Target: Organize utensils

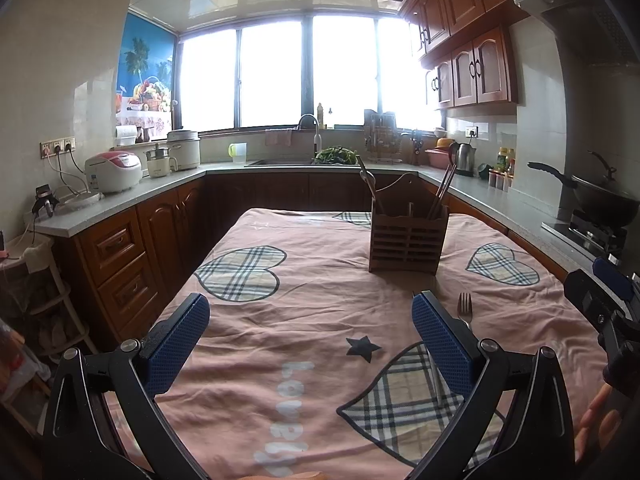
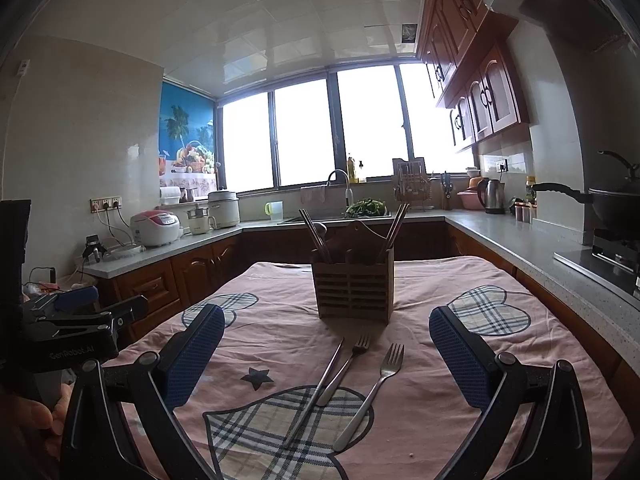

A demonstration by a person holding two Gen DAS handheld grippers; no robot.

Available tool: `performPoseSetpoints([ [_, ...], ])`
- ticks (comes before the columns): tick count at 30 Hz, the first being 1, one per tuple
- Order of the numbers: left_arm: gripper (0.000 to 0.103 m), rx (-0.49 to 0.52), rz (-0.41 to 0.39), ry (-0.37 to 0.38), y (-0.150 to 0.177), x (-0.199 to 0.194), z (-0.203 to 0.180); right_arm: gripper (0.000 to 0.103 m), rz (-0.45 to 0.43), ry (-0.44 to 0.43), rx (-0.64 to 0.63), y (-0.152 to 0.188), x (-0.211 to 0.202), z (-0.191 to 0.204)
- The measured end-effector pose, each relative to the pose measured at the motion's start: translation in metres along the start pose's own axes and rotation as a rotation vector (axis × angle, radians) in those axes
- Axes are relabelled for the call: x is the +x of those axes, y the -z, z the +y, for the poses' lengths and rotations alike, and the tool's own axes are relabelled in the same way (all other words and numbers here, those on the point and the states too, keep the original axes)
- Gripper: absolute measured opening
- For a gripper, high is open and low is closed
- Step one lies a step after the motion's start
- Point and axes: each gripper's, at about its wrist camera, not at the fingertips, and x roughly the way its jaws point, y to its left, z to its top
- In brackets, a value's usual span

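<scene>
Rumpled pink cloth (image 2: 440, 380); slatted wood caddy (image 2: 354, 294); 2 steel forks (image 2: 370, 394); both grippers agape.

- Daylight floods through the kitchen window (image 1: 312, 72), blown out to pure white.
- Glare washes the upper cabinets (image 2: 480, 100).
- Fisheye bends the edges; corners fall dark.

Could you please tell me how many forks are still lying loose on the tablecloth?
2. One fork lies left beside a chopstick; the other fork lies right of it, both before the wooden holder. Others may hide inside it.
</scene>
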Motion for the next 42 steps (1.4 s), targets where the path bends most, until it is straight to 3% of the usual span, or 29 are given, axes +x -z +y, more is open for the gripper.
performPoseSetpoints([
  [42,0.103,0.013,-0.006,0.001,-0.0022,0.0042,-0.0022,0.103,-0.008,-0.008,-0.002,-0.0048,-0.0031,0.0037],
])
